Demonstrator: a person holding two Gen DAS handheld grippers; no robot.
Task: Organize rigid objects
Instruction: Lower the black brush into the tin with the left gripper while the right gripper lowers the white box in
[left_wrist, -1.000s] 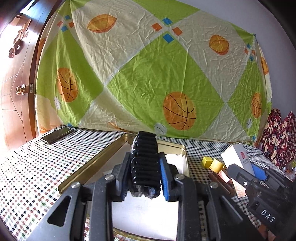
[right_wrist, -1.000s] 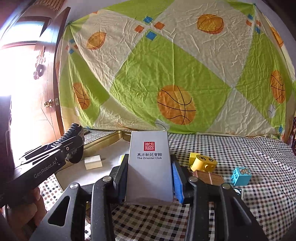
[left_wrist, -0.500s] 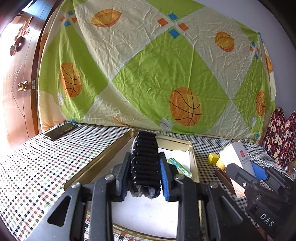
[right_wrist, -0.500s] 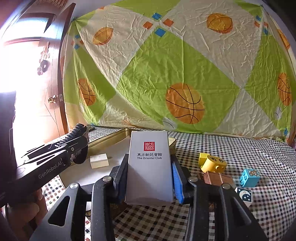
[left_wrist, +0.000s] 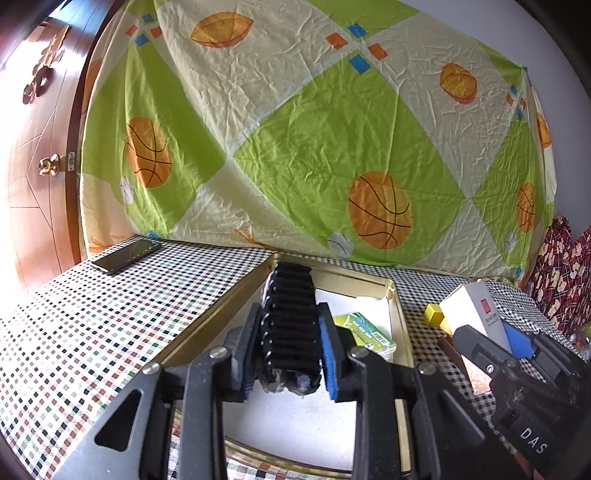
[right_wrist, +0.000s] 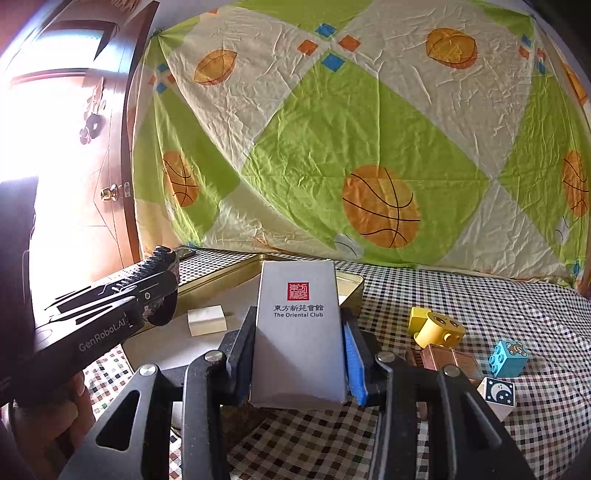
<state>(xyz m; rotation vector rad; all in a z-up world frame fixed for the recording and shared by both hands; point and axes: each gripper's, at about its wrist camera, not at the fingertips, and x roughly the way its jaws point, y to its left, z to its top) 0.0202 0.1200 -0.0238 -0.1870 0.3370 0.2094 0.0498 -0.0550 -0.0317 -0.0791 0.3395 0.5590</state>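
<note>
My left gripper (left_wrist: 290, 350) is shut on a black ridged clip-like object (left_wrist: 290, 317), held above the gold metal tray (left_wrist: 221, 306). In the right wrist view my right gripper (right_wrist: 297, 354) is shut on a grey box marked "The Oriental Club" (right_wrist: 297, 332), held upright just right of the tray (right_wrist: 225, 271). The left gripper (right_wrist: 162, 291) with its black object shows at the left over the tray. The right gripper and its box (left_wrist: 476, 310) appear at the right of the left wrist view. A green packet (left_wrist: 364, 328) and a cream block (right_wrist: 207, 319) lie in the tray.
On the checked tablecloth right of the tray sit a yellow block (right_wrist: 436, 326), a brown box (right_wrist: 450, 360), a blue block (right_wrist: 508, 358) and a white moon block (right_wrist: 496, 393). A phone (left_wrist: 125, 254) lies far left. A patterned sheet (left_wrist: 314, 140) hangs behind. A hand (right_wrist: 55, 417) grips the left tool.
Both views have drifted slightly: the tray and the blocks sit a little lower and further right in frame. Both grips are unchanged.
</note>
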